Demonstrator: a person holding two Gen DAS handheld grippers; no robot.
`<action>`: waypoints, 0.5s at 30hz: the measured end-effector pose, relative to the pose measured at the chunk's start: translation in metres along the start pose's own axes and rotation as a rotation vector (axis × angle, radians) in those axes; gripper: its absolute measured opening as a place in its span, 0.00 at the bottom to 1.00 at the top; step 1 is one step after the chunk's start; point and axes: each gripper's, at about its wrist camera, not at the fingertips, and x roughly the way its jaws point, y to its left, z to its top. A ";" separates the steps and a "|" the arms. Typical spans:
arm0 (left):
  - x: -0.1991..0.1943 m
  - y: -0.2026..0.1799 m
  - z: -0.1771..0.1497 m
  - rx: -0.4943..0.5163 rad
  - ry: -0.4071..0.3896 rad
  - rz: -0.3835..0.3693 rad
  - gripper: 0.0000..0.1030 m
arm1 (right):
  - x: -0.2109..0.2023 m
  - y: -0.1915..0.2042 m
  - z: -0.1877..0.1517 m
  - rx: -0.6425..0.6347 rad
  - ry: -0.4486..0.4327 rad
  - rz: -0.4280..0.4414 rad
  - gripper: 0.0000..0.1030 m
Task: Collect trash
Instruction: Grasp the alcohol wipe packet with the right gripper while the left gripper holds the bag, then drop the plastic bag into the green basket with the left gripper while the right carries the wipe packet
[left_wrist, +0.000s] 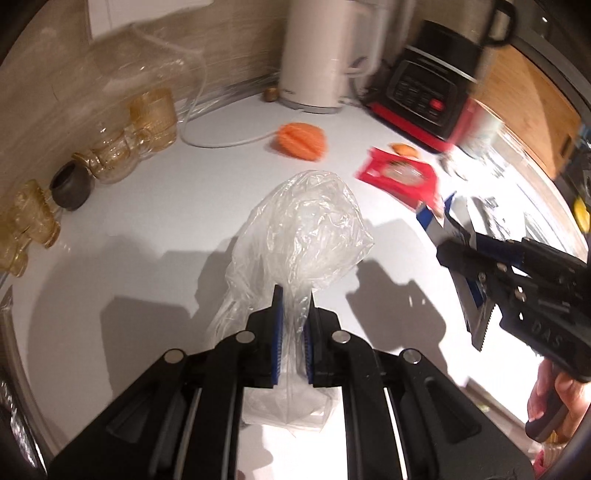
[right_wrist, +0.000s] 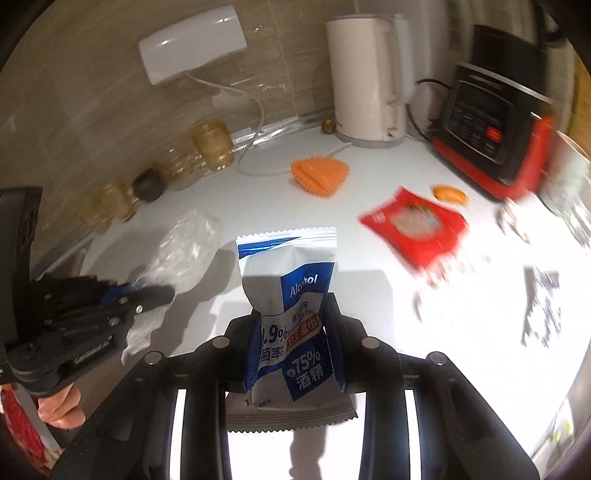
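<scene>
Both loaded: left gripper (left_wrist: 293, 310) jaws pinched on the clear plastic bag (left_wrist: 306, 229), right gripper (right_wrist: 295, 321) jaws clamped on the alcohol-wipe packet (right_wrist: 291, 295), both lifted off the bench (left_wrist: 147, 221) for carrying. Red wrapper (right_wrist: 413, 225) lies uncollected.

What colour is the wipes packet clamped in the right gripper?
Blue and white alcohol wipes packet, white lettering on the blue panels; clearest in the right wrist view, clamped in the right gripper.

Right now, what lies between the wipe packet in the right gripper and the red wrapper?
Only bare white countertop shows between the alcohol wipe packet and the red wrapper, seen in the right wrist view.
</scene>
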 end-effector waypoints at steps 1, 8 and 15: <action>-0.006 -0.010 -0.008 0.013 0.000 0.000 0.09 | -0.012 -0.001 -0.011 0.009 -0.002 -0.006 0.30; -0.053 -0.081 -0.084 0.066 0.037 -0.055 0.09 | -0.112 -0.017 -0.115 0.079 -0.009 -0.044 0.31; -0.095 -0.151 -0.176 0.122 0.088 -0.094 0.09 | -0.194 -0.036 -0.221 0.141 -0.006 -0.065 0.31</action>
